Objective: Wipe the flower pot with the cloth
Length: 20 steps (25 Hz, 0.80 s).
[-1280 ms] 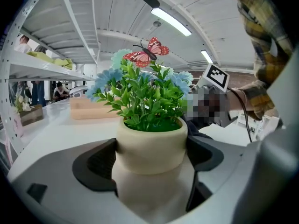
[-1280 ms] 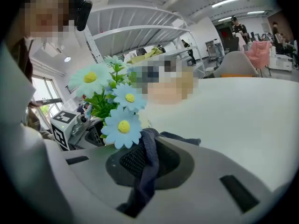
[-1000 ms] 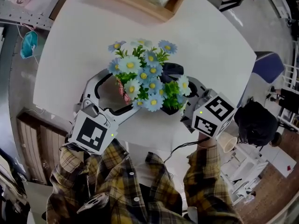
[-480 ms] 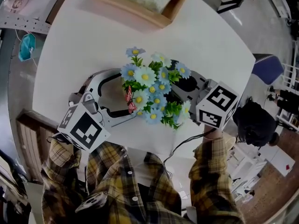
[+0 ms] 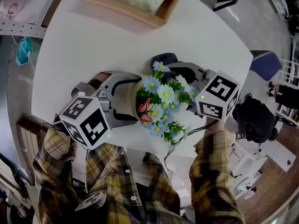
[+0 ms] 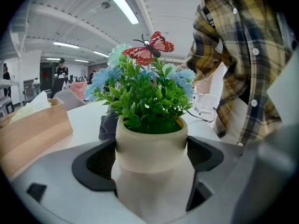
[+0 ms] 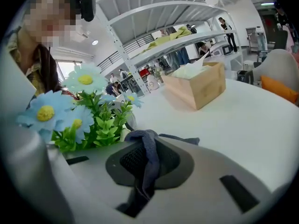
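A cream flower pot (image 6: 150,146) of blue and white artificial flowers (image 5: 163,101) with a red butterfly pick (image 6: 149,49) sits tilted over the white table (image 5: 79,45). My left gripper (image 5: 131,99) is shut on the pot, one dark pad (image 6: 96,164) on each side of its neck. A dark grey cloth (image 7: 148,155) is clamped in my right gripper (image 7: 142,181). In the head view the cloth (image 5: 163,59) sits at the far side of the flowers, close to the pot's rim. The contact point is hidden by the blooms.
A wooden tissue box (image 5: 135,1) stands at the table's far edge, also seen as the box (image 7: 196,85) beyond my right gripper. The table's near edge runs just under the pot, by the person's plaid shirt (image 5: 135,185). A blue chair (image 5: 264,64) stands off to the right.
The pot has swung right and tipped, so its flowers now lean toward the right gripper. My left gripper came in toward the centre. The right gripper carried the cloth to the pot's far side.
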Each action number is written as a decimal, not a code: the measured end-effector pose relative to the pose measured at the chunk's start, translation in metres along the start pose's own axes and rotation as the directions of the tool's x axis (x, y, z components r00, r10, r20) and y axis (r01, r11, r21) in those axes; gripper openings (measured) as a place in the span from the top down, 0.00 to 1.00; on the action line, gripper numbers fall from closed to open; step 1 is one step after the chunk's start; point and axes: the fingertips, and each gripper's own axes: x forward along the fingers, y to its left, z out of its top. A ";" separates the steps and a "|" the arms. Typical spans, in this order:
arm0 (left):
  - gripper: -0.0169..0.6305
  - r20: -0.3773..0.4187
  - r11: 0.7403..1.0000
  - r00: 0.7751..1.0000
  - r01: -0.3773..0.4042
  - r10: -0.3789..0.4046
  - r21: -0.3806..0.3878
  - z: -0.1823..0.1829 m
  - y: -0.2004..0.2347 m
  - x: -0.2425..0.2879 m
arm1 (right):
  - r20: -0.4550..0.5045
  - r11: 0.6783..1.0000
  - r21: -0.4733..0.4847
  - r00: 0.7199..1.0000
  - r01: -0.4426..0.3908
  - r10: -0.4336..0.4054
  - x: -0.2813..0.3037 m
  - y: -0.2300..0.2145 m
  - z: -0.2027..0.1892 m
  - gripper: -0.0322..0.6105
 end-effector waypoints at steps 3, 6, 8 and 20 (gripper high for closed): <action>0.23 -0.001 1.000 1.000 0.022 -0.022 0.011 0.001 -0.001 0.001 | 0.005 1.000 0.005 1.000 0.007 -0.007 -0.001 0.000 -0.001 0.93; 0.23 0.006 1.000 1.000 -0.002 0.002 -0.007 0.002 -0.002 0.001 | 0.031 0.999 0.020 0.999 0.033 -0.034 -0.005 0.000 -0.001 0.93; 0.23 0.024 0.998 0.998 -0.049 0.050 -0.039 0.001 -0.003 0.001 | 0.046 0.998 0.028 0.997 0.054 -0.055 -0.006 0.000 -0.002 0.93; 0.23 -0.043 0.709 0.827 -0.506 0.560 -0.491 -0.020 -0.040 -0.017 | 0.121 0.976 0.108 0.972 0.191 -0.203 -0.017 0.002 -0.012 0.93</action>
